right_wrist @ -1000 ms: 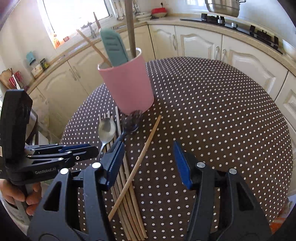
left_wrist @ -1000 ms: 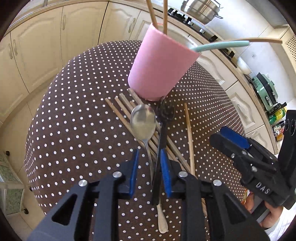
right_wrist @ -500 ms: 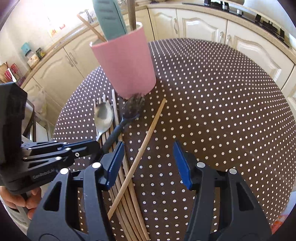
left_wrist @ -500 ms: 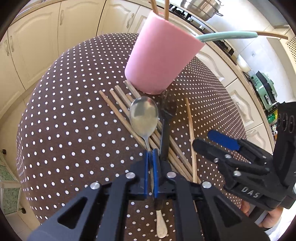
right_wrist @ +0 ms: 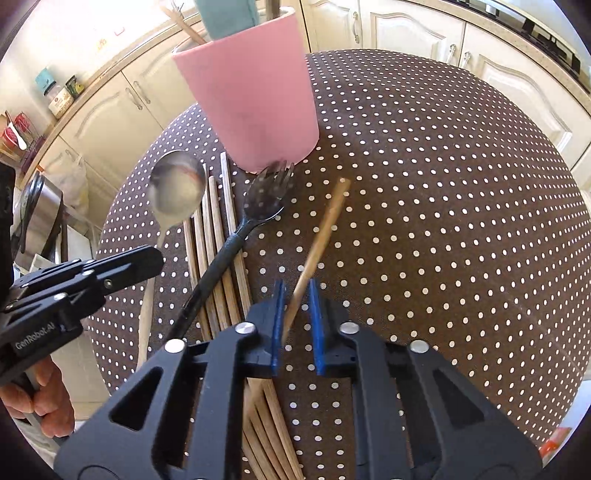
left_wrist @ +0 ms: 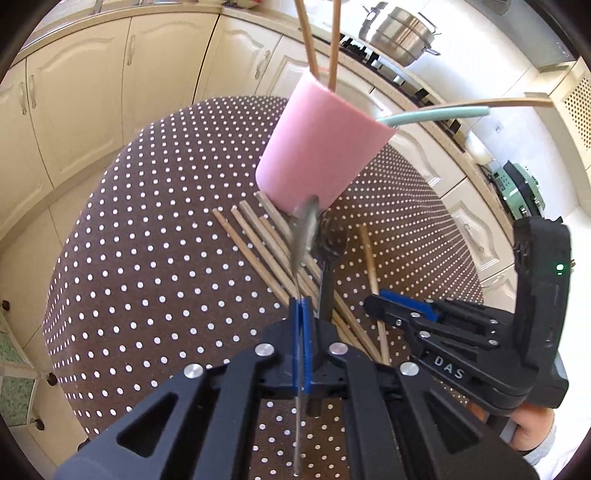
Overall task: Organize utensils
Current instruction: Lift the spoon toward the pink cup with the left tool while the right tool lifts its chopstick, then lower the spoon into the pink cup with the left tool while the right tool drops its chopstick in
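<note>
A pink cup (left_wrist: 317,147) (right_wrist: 255,96) stands on the dotted table and holds a teal spatula (left_wrist: 436,114) and wooden sticks. My left gripper (left_wrist: 302,306) is shut on the metal spoon (left_wrist: 304,232) (right_wrist: 179,188) and holds it lifted, turned on edge. A black fork (left_wrist: 328,251) (right_wrist: 240,229) lies across several wooden chopsticks (left_wrist: 258,247) (right_wrist: 218,229). My right gripper (right_wrist: 297,291) has its jaws narrowed around a single chopstick (right_wrist: 321,236), with a small gap still visible on the right side.
The round table with a brown polka-dot cloth (right_wrist: 424,206) is ringed by cream kitchen cabinets (left_wrist: 77,96). A steel pot (left_wrist: 399,33) sits on the hob at the back. Jars (right_wrist: 55,99) stand on the left counter.
My left gripper lifted the spoon off the chopsticks and rolled it on edge. My right gripper moved left over the lone chopstick and narrowed its jaws around it.
</note>
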The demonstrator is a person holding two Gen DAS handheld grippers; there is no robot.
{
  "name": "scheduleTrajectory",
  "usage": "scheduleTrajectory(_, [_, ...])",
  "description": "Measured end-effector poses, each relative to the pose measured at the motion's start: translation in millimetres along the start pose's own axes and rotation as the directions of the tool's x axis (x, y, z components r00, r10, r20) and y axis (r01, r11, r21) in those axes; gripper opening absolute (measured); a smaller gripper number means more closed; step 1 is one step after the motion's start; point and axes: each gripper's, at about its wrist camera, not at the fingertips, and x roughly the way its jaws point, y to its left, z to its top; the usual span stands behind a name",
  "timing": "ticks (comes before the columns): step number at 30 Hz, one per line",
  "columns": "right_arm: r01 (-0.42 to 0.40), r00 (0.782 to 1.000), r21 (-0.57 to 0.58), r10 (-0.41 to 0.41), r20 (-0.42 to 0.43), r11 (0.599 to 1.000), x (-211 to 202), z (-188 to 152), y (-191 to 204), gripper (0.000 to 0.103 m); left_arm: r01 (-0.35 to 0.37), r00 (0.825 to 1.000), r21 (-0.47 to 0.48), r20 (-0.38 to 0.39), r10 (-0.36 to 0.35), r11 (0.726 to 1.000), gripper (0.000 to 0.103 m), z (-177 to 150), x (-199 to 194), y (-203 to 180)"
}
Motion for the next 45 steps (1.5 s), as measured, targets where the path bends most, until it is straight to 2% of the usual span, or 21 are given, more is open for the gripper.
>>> scheduleTrajectory(9, [-0.045, 0.992, 0.025, 0.042, 0.115, 0.999, -27, -9, -13, 0.006, 0.031, 0.996, 0.027, 0.085, -0.033, 0.999, 0.001, -3, -28, -5])
scheduleTrajectory(13, [-0.065, 0.972, 0.033, 0.056, 0.230, 0.997, -56, -15, -21, 0.006, 0.038, 0.990, 0.049, 0.138, -0.044, 0.998, 0.001, -2, -45, -11])
scheduleTrajectory(16, [-0.095, 0.937, 0.030, 0.079, 0.341, 0.995, -83, -19, -27, 0.006, 0.059, 0.980, 0.060, 0.185, -0.069, 0.996, 0.001, 1, -61, -15])
scheduleTrajectory(19, [-0.104, 0.885, 0.011, 0.087, 0.458, 0.995, -114, -24, -28, 0.006, 0.066, 0.968, 0.076, 0.236, -0.082, 0.995, 0.001, 2, -76, -20])
scheduleTrajectory(22, [-0.102, 0.814, -0.015, 0.092, 0.573, 0.995, -144, -28, -23, 0.006, 0.068, 0.952, 0.102, 0.293, -0.095, 0.993, 0.001, 4, -90, -28])
scheduleTrajectory(26, [-0.101, 0.686, -0.046, 0.103, 0.721, 0.994, -180, -31, -12, 0.006, 0.074, 0.924, 0.140, 0.364, -0.121, 0.987, 0.001, 6, -108, -41])
scheduleTrajectory(29, [-0.097, 0.606, -0.071, 0.115, 0.787, 0.993, -195, -31, -5, 0.006, 0.078, 0.894, 0.167, 0.425, -0.144, 0.983, 0.001, 12, -120, -49])
scheduleTrajectory(30, [-0.105, 0.592, -0.079, 0.126, 0.796, 0.991, -197, -27, -3, 0.006, 0.076, 0.887, 0.174, 0.439, -0.146, 0.982, 0.001, 14, -122, -50])
scheduleTrajectory(35, [-0.107, 0.518, -0.122, 0.160, 0.841, 0.987, -198, -7, 15, 0.006, 0.074, 0.821, 0.198, 0.544, -0.172, 0.977, 0.001, 33, -136, -55])
scheduleTrajectory(38, [-0.103, 0.490, -0.135, 0.168, 0.855, 0.986, -191, 5, 28, 0.006, 0.073, 0.779, 0.201, 0.600, -0.181, 0.977, 0.001, 45, -140, -56])
scheduleTrajectory(42, [-0.074, 0.434, -0.127, 0.146, 0.889, 0.989, -184, 23, 36, 0.006, 0.069, 0.737, 0.208, 0.649, -0.190, 0.976, 0.001, 61, -139, -58])
scheduleTrajectory(45, [-0.084, 0.413, -0.110, 0.135, 0.901, 0.990, -179, 39, 33, 0.006, 0.065, 0.700, 0.205, 0.688, -0.191, 0.977, 0.001, 75, -132, -59])
